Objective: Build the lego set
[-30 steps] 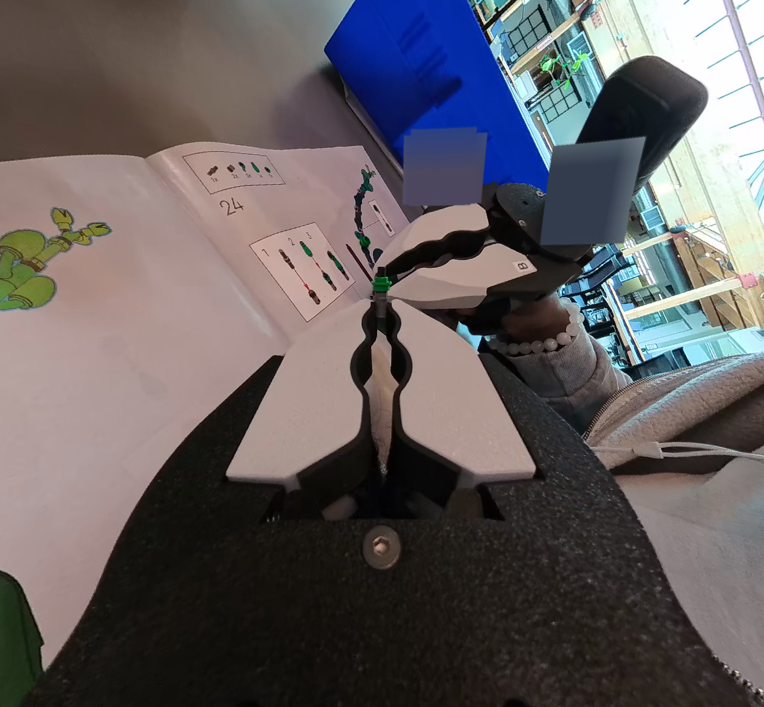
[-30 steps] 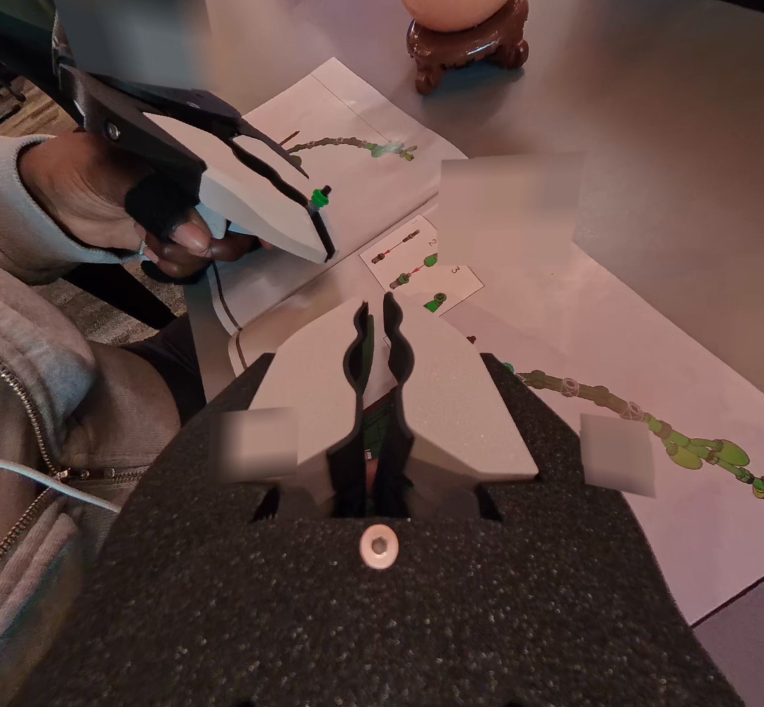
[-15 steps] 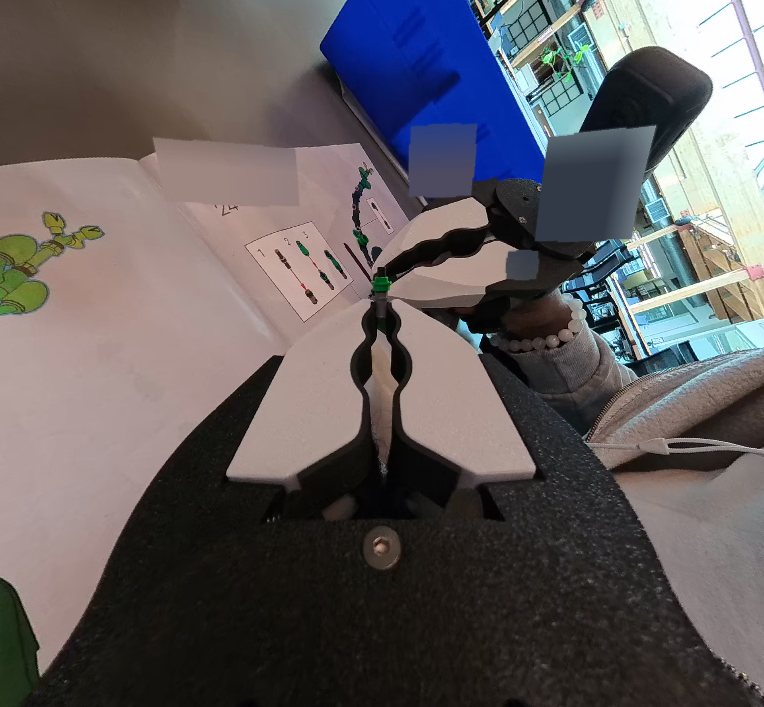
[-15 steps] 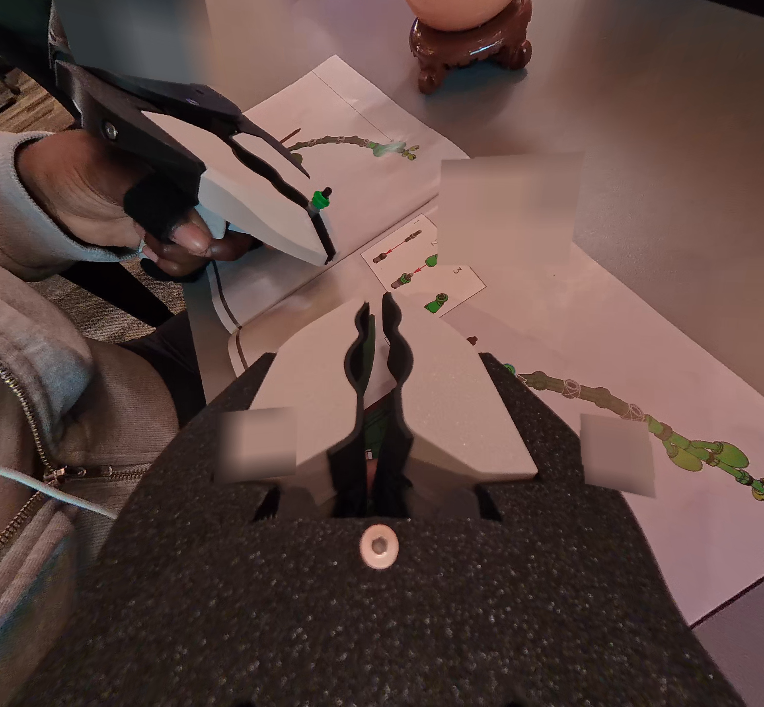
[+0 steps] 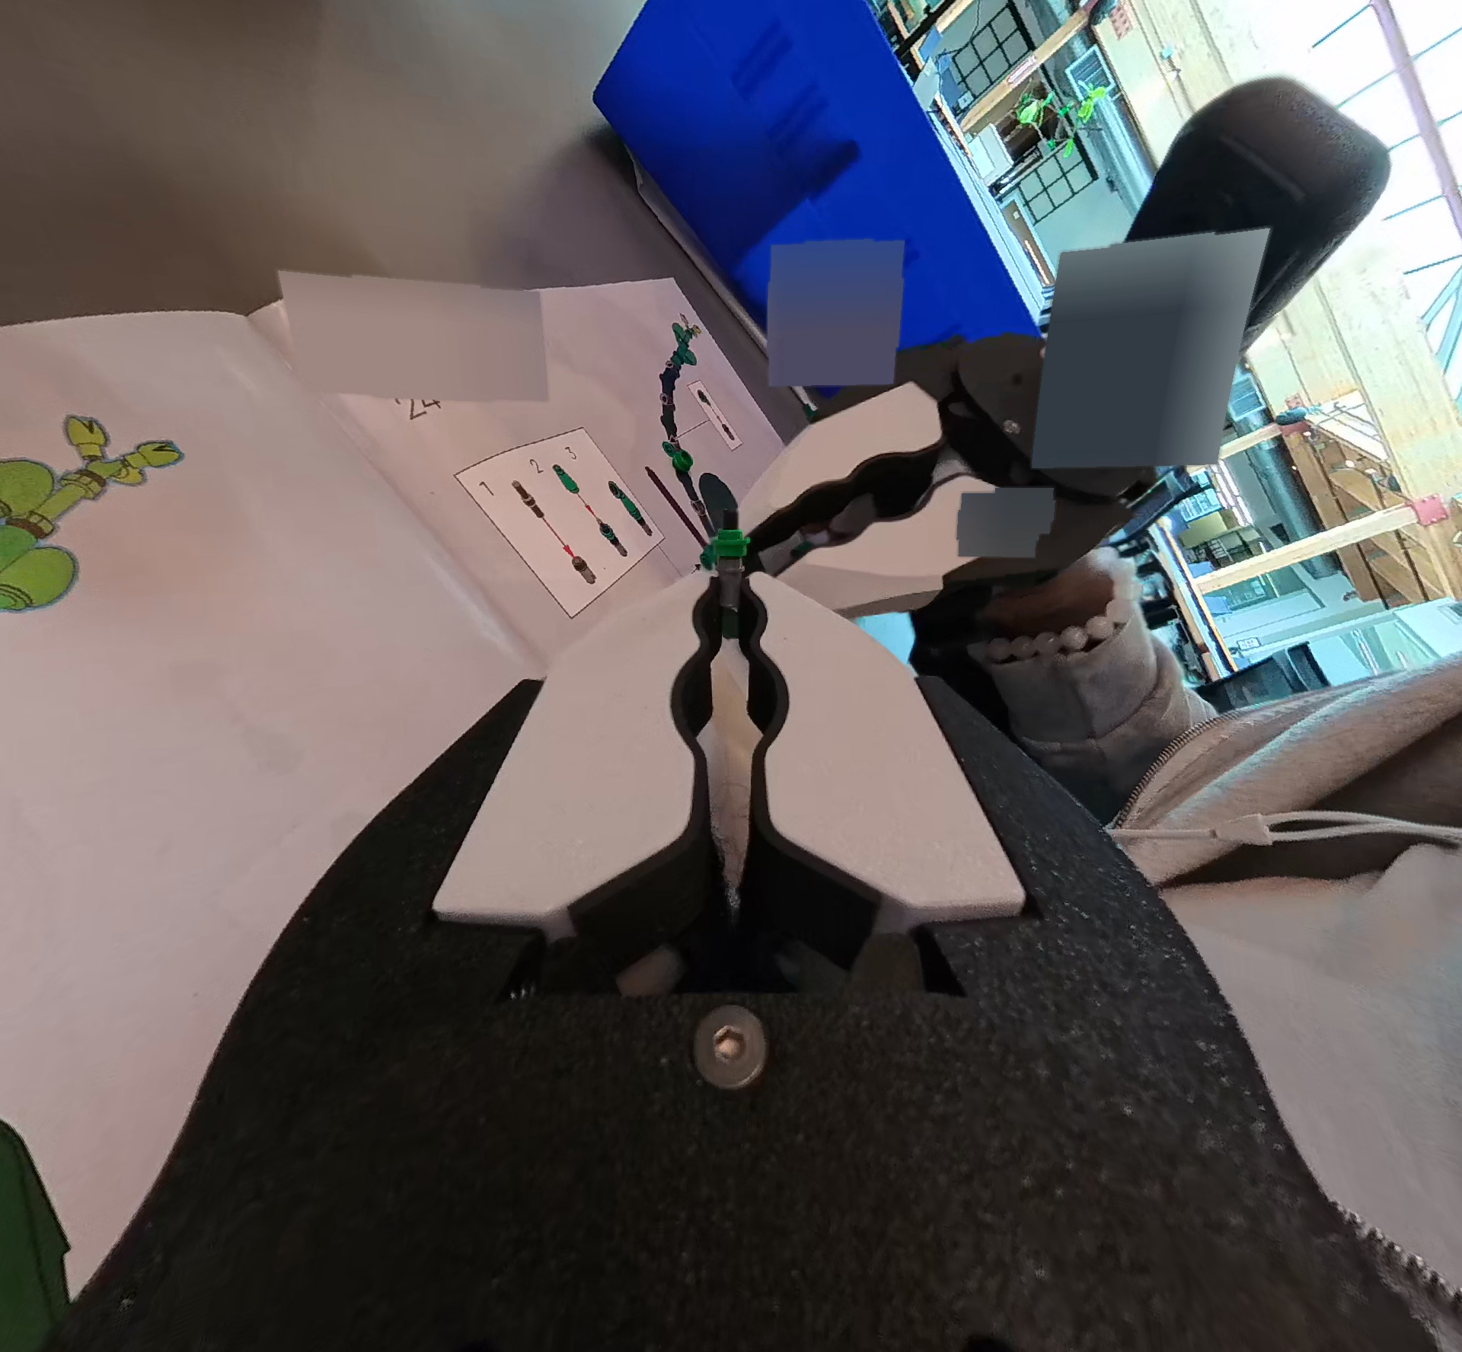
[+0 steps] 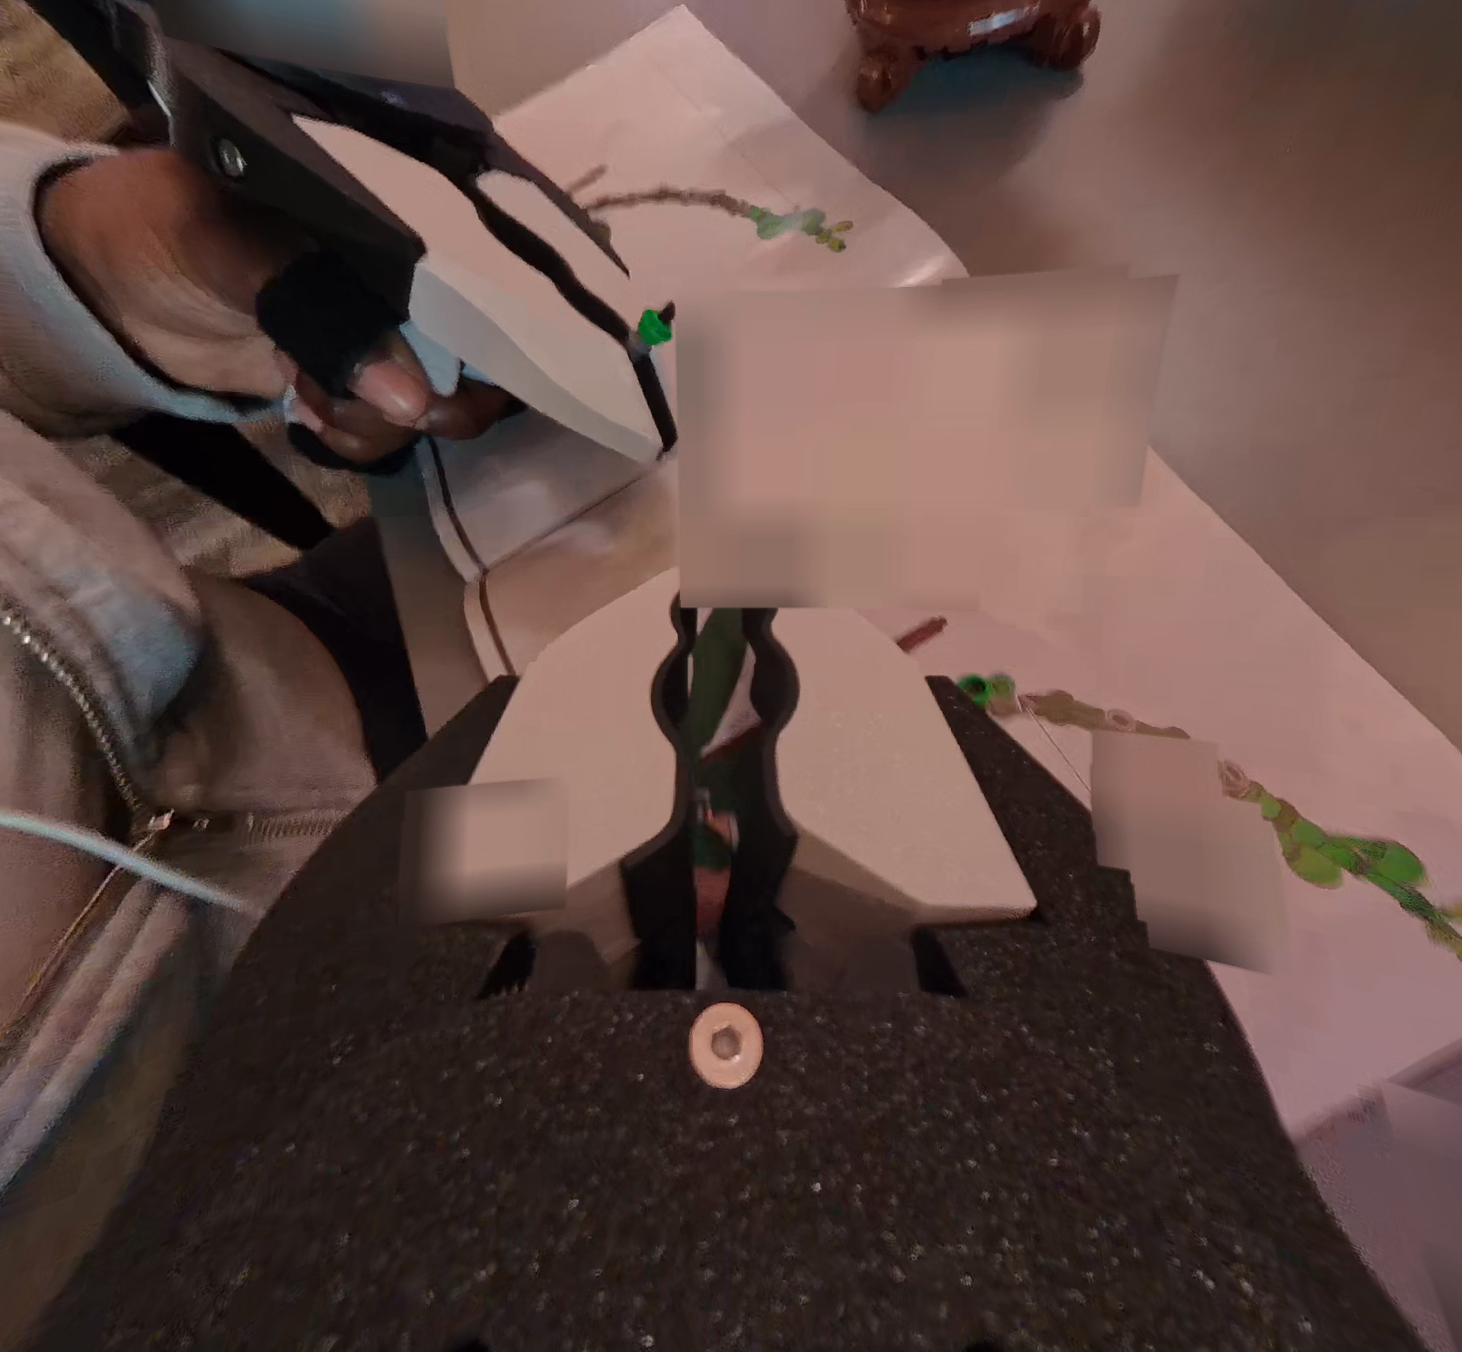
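My left gripper is shut on a thin grey pin that has a bright green collar and a black tip. It holds the pin in the air over an open instruction booklet. The right wrist view shows the same gripper and pin at upper left. My right gripper has its fingers a little apart, and a blur patch covers its tips. A dark green shape shows between them, clear of the left pad. In the left wrist view the right gripper reaches close beside the pin.
A blue box stands behind the booklet on the grey table. An egg-shaped ornament on a brown stand sits at the far side. A black chair headrest, a person's hand and a grey sleeve are close by. The tips of both grippers are at nearly the same place.
My right gripper's fingers have parted a little and its view has shifted slightly, with motion blur. My left gripper stays shut on the pin and has hardly moved.
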